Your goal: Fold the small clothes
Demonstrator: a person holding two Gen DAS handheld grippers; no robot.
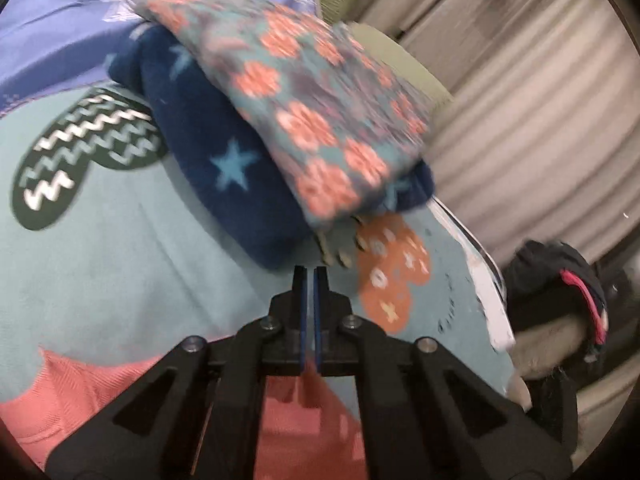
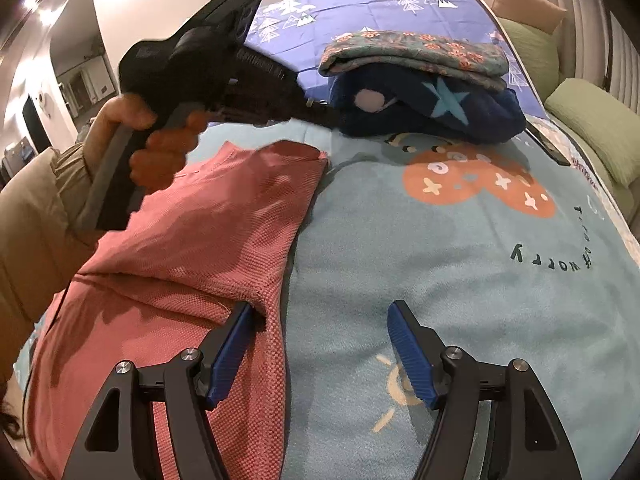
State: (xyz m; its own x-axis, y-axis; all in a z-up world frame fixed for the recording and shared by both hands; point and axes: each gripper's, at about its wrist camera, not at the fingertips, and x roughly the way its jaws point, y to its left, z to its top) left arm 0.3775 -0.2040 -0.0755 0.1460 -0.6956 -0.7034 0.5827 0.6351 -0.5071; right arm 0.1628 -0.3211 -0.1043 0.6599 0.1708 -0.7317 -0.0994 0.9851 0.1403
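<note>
pink top on bed, fold in hand

we list a pink top [image 2: 192,240] flat on the blanket [image 2: 440,264], laid out for folding. our left gripper [image 1: 310,276] is pressed together, empty, near the stack [image 1: 304,128] of folded pieces, parked aside. our right gripper [image 2: 320,320] stands apart at the top's edge, one finger [image 2: 236,332] touching it. containers: none seen.

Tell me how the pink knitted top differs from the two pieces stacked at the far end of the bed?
The pink knitted top lies spread out near the grippers, only partly folded; the floral cloth and the navy star fleece are folded and stacked, floral on top. The top is plain, the stacked pair patterned. All rest on the light blue blanket.
</note>
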